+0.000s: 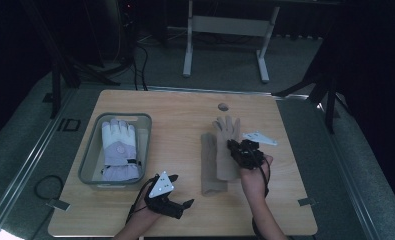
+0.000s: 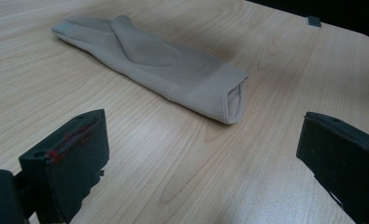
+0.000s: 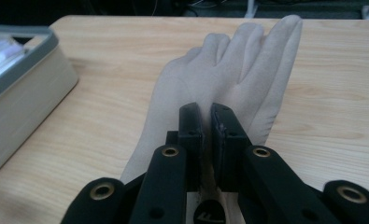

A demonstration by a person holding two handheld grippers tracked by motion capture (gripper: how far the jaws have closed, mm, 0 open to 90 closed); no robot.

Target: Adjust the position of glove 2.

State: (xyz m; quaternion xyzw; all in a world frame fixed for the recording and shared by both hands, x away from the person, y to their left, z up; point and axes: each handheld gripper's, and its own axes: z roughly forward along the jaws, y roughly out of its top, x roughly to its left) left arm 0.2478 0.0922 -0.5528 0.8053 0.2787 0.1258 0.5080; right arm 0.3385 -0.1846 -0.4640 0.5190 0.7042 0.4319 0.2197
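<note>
At the near edge of the wooden surface (image 1: 185,107), the left tongs (image 1: 177,205) hovered with jaws spread wide, holding nothing. Farther in and to the right, the right tongs (image 1: 233,146) were clenched on a beige glove (image 1: 227,145), which overlapped a second beige glove (image 1: 210,165) lying flat just left of it. At the far left, a grey bin (image 1: 87,167) held a white glove (image 1: 119,150).

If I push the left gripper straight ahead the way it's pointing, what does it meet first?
Probably the cuff end of the beige glove lying flat on the table. The left gripper has open jaws, with bare wood before them; depth is hard to judge.
</note>
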